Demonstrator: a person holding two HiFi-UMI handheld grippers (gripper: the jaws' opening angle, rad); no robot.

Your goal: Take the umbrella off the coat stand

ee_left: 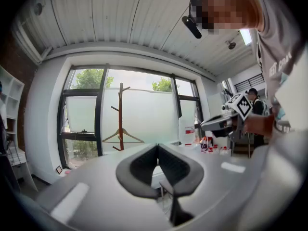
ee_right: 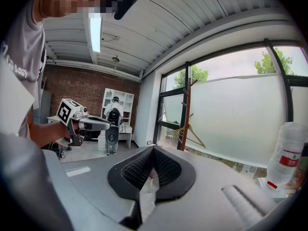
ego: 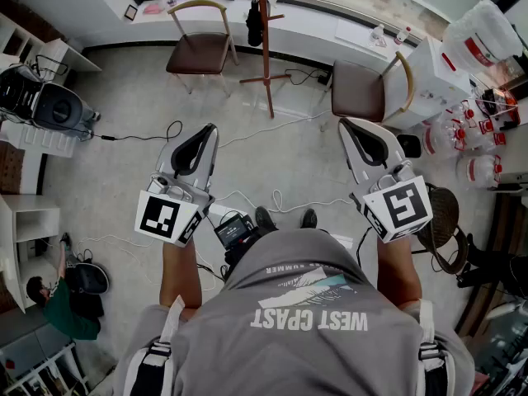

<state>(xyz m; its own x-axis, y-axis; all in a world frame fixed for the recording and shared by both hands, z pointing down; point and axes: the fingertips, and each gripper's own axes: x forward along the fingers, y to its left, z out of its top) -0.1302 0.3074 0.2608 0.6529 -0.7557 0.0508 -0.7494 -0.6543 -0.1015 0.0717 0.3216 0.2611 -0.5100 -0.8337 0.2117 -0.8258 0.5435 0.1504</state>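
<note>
In the head view the wooden coat stand [ego: 265, 52] rises at the top centre, by the window wall. A dark folded umbrella [ego: 254, 20] hangs from one of its upper pegs. My left gripper [ego: 206, 134] and right gripper [ego: 351, 129] are held side by side well short of the stand, both shut with nothing between their jaws. The left gripper view shows the stand [ee_left: 120, 117] far off with a clothes hanger [ee_left: 123, 136] on it, beyond the left gripper [ee_left: 157, 148]. The right gripper view shows the stand [ee_right: 186, 114] left of the frosted window, past the right gripper [ee_right: 153, 150]. I cannot make out the umbrella in either gripper view.
A brown chair [ego: 198, 53] stands left of the stand and another [ego: 360, 91] to its right. Cables [ego: 272, 198] trail over the floor. A white table [ego: 433, 77] and large water bottles [ego: 474, 170] fill the right side. A person [ego: 58, 305] crouches at the lower left.
</note>
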